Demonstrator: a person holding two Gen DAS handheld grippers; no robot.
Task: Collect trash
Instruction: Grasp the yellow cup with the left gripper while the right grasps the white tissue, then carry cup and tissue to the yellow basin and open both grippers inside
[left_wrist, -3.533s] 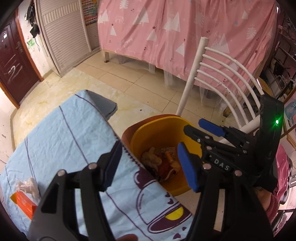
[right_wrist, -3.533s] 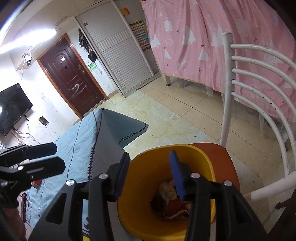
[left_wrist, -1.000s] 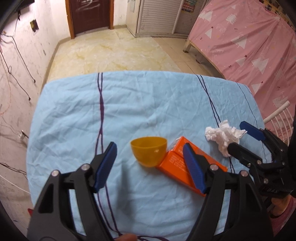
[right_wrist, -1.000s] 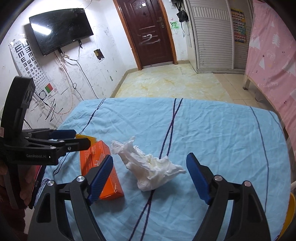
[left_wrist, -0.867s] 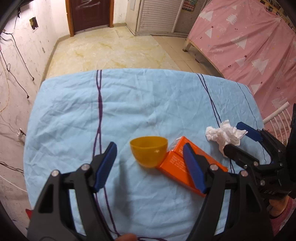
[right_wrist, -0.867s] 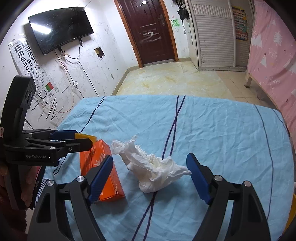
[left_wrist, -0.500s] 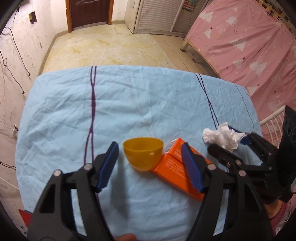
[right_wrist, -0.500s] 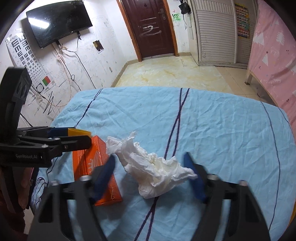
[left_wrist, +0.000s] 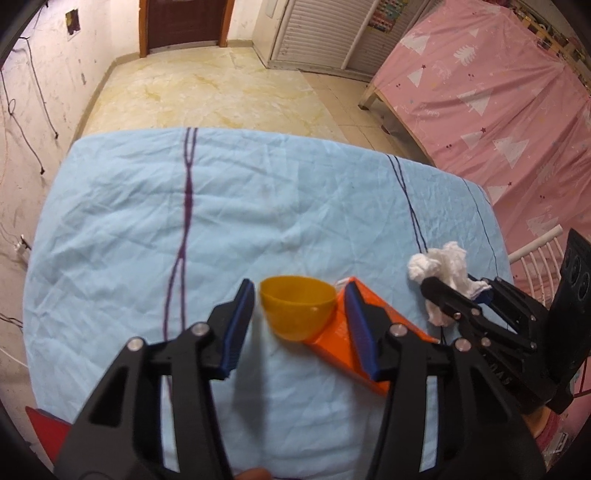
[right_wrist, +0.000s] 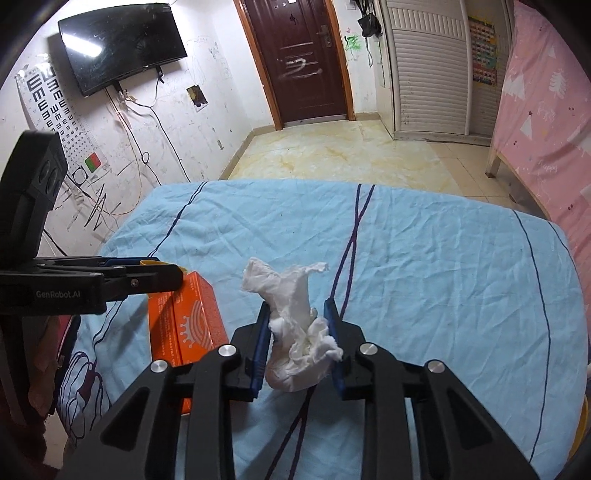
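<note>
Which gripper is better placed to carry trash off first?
Right. The right gripper is closing with the crumpled tissue squeezed between its pads; the left gripper is closing around the yellow cup, pads apparently not yet pressing.

One crumpled tissue, one orange box, one yellow cup.

Cloth, paper, plastic and card under your grippers

Your tabletop wears a matt, creased light-blue cloth with thin purple stripes. The crumpled tissue between your right hand-held gripper pads is soft, rough white paper. The yellow cup looks like smooth, slightly translucent plastic; the orange box is smooth printed card with a faint sheen. Both grippers are matt black plastic with ribbed blue pads and shiny metal screws.
</note>
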